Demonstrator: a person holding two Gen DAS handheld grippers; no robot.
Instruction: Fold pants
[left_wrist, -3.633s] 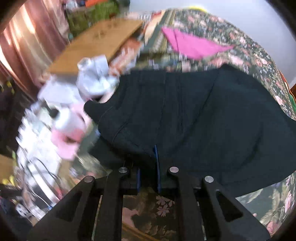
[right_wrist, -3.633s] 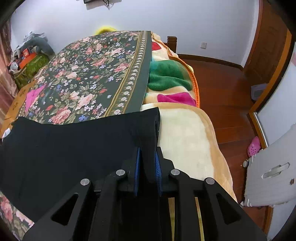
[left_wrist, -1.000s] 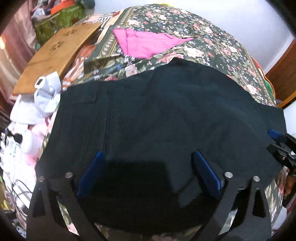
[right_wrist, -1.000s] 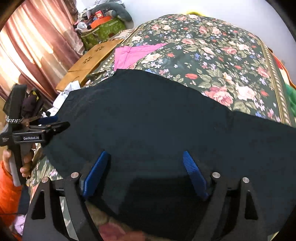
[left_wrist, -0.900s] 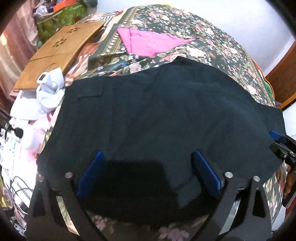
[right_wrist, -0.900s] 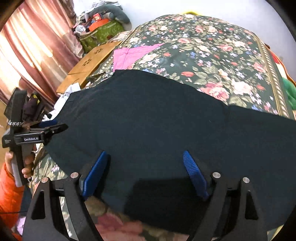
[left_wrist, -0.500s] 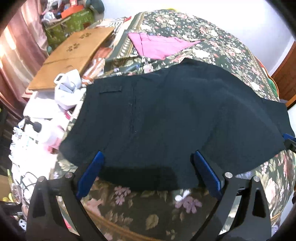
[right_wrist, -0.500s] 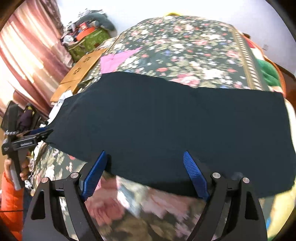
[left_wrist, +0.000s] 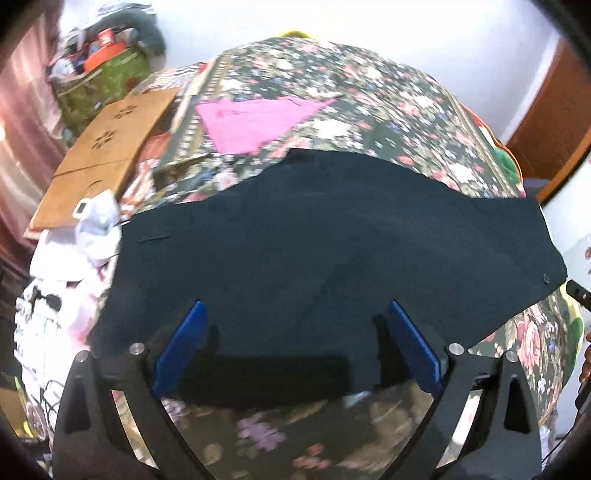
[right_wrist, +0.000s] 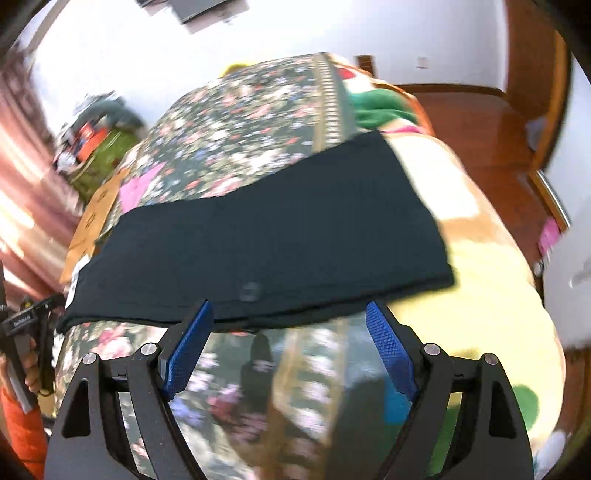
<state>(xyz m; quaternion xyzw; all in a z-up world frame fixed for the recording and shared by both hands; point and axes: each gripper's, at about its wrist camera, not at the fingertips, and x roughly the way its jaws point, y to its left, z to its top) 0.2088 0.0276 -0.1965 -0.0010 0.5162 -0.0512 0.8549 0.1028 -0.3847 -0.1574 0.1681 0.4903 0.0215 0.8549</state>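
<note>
Dark navy pants (left_wrist: 332, 251) lie flat across the flowered bedspread (left_wrist: 369, 110), folded lengthwise into one long strip. My left gripper (left_wrist: 295, 314) hovers open above the strip's near edge, its blue pads wide apart with nothing between them. In the right wrist view the pants (right_wrist: 266, 240) stretch from the left to the bed's right side, a button (right_wrist: 249, 291) showing near the front edge. My right gripper (right_wrist: 288, 314) is open just in front of that edge, holding nothing. The left gripper (right_wrist: 40, 306) shows there at the far left, in a hand.
A pink cloth (left_wrist: 255, 122) lies on the bedspread behind the pants. A wooden board (left_wrist: 103, 155) and crumpled white things (left_wrist: 96, 221) sit at the left bed side. A cream blanket (right_wrist: 480, 288) covers the bed's right end, wooden floor (right_wrist: 480, 122) beyond.
Both grippers, shut on the pants at first, now stand open and have drawn back from them. The right one swung toward the pants' right end, so the cream blanket and floor came into view.
</note>
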